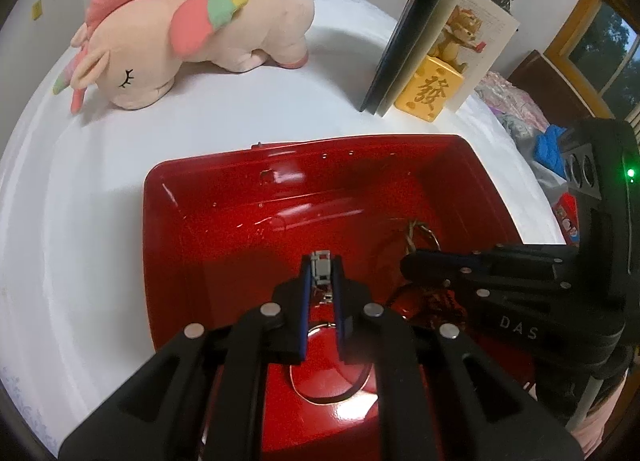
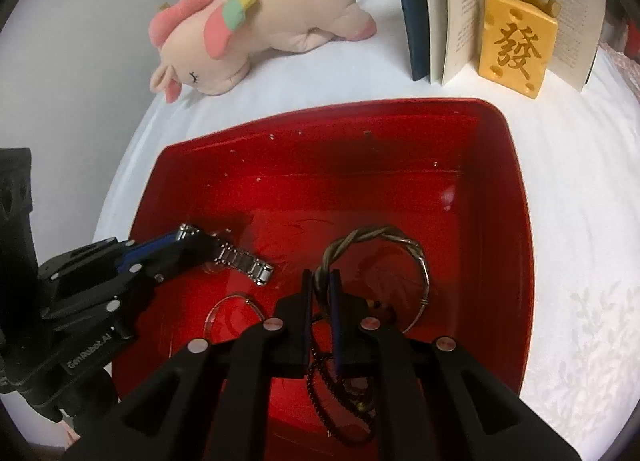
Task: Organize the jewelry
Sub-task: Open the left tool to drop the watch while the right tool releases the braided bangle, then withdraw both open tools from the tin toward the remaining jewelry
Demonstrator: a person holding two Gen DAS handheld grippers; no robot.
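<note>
A red tray [image 1: 224,197] [image 2: 516,197] sits on the white table. My left gripper [image 1: 321,273] [image 2: 188,241] is inside it, shut on a silver metal watch [image 2: 240,259], whose band end [image 1: 322,265] shows between the pads. My right gripper [image 2: 322,281] [image 1: 416,261] is shut on a twisted metal bangle [image 2: 380,235] over the tray's right half. A dark bead string [image 2: 320,393] lies under the right gripper. A thin ring bangle [image 2: 234,315] [image 1: 332,381] lies on the tray floor.
A pink plush unicorn [image 1: 192,33] [image 2: 260,21] lies behind the tray at the left. A standing open book [image 1: 420,33] [image 2: 440,1] and a gold block figurine [image 1: 432,89] [image 2: 516,45] stand behind it at the right. Cloth clutter [image 1: 516,109] lies far right.
</note>
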